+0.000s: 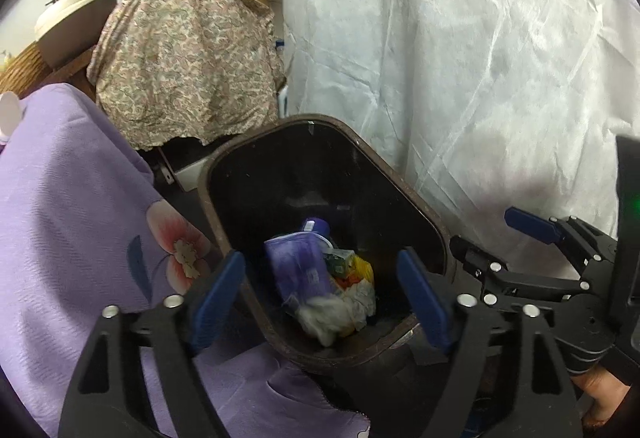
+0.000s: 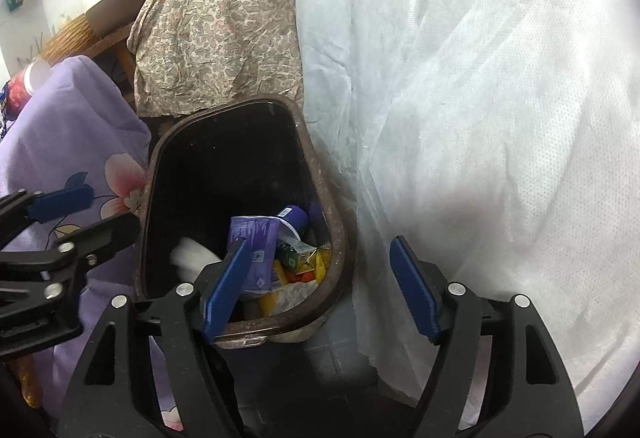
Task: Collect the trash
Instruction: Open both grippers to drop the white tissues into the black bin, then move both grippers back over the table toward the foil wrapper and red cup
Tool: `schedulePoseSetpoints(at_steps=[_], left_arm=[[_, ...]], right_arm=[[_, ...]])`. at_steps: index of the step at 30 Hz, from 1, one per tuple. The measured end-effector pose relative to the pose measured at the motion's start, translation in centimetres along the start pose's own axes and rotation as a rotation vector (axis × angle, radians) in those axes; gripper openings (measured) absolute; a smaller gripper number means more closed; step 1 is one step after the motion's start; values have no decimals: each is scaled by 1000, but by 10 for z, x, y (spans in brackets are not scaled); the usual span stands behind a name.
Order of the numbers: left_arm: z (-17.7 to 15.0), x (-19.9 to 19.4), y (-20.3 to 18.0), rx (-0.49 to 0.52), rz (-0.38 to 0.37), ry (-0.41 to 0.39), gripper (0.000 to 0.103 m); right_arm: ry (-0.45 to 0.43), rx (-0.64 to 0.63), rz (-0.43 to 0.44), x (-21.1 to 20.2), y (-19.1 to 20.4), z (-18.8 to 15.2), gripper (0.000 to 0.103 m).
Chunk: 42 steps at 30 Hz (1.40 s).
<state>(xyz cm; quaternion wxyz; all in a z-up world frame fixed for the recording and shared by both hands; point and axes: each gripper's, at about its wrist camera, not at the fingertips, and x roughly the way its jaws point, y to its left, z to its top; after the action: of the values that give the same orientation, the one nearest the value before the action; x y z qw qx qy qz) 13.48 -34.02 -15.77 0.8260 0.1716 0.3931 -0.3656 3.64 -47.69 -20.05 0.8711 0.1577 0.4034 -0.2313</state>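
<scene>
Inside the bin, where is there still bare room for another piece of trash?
The bin's dark far half is bare. Crowded: the near end, where the purple carton, bottle, green box and white wad pile up.

Lilac flowered cloth (image 1: 80, 198), brown bin (image 1: 420, 216)

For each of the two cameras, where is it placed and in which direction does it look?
Left wrist view: sits on the left claw, looks down into the dark brown plastic trash bin; shows its own open blue-padded fingers, with the right claw and a hand at the right edge.
Right wrist view: sits on the right claw, looks down at the bin from its near right side; the left claw shows at the left.
Shared: bin, purple carton, lilac floral cloth, white sheet.
</scene>
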Motion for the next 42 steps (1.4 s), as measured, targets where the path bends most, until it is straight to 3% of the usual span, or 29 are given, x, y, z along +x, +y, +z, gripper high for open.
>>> schedulePoseSetpoints(at_steps=[7,13,16,23,30,33,42], left_arm=[[-1,-28,9,-68,-10,-55,94],[-3,-59,15,-86,-1,-101,96],[-2,-79,20,-91,-1,-132,97],[-4,-126,36,-86,16,-202,97],[-10,-166,67,-93,88,-259,97],[-14,-181,85,-104,128,-274,97],[-33,-219,164,-192,295,-282,97]], right_arm=[[6,-25,1,0,9,0,77],[7,-39,10,-1,18,5,77],[4,-46,18,-4,25,8,85],[-15,-70,65,-18,48,18,85],[-86,-139,149,-45,82,35,88],[-125,-163,223,-62,101,47,89],[-250,-338,355,-108,177,77,95]])
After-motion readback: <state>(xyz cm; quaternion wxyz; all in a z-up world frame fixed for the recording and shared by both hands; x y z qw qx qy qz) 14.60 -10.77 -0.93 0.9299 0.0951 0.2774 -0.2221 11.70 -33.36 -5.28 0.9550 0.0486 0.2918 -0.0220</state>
